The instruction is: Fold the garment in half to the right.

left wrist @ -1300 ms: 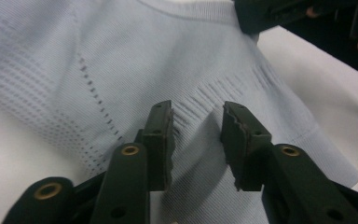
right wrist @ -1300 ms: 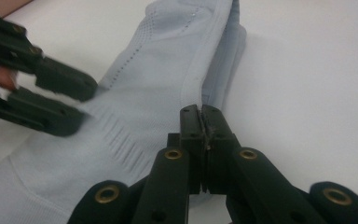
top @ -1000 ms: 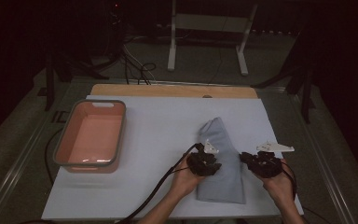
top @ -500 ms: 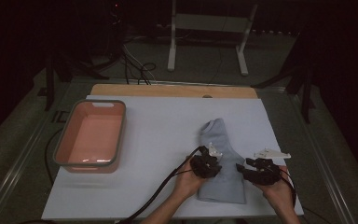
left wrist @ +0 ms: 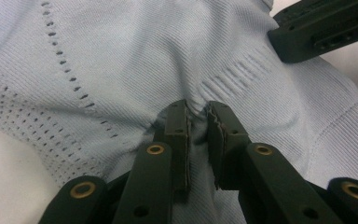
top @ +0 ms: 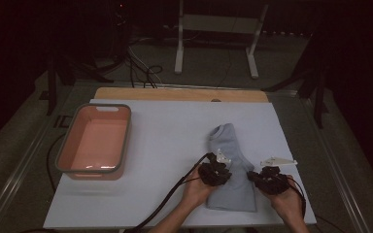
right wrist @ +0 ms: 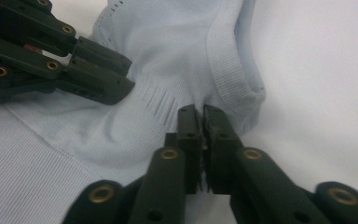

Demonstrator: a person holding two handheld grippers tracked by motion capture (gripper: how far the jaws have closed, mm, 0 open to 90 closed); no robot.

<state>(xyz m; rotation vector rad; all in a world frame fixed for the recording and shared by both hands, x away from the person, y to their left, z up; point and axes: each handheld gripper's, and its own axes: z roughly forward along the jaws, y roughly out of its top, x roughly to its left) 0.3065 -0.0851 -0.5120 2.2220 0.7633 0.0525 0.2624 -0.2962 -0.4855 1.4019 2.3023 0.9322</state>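
Note:
A pale blue knit garment (top: pixel 230 145) lies on the white table top, right of centre. My left gripper (top: pixel 225 174) sits on its near left part. In the left gripper view its jaws (left wrist: pixel 197 109) have just been closing, and a raised fold of the knit (left wrist: pixel 121 56) is pinched between the pads. My right gripper (top: pixel 253 177) is at the garment's near right edge. Its jaws (right wrist: pixel 199 112) have just closed, and they stand shut on the cloth (right wrist: pixel 168 46) beside the ribbed hem. Each gripper view also shows the other gripper's black jaws (left wrist: pixel 326 28) (right wrist: pixel 93 79) close by.
A salmon plastic bin (top: pixel 63 145) with a grey rim stands on the left of the white board (top: pixel 165 141). A wooden strip (top: pixel 179 93) runs along the board's far edge. Beyond it stand a metal frame (top: pixel 218 24) and floor cables. A black cable (top: pixel 170 199) trails from the left gripper.
Both hands stay at the garment's near end and have shifted only slightly toward the front edge. The garment and the bin lie as before.

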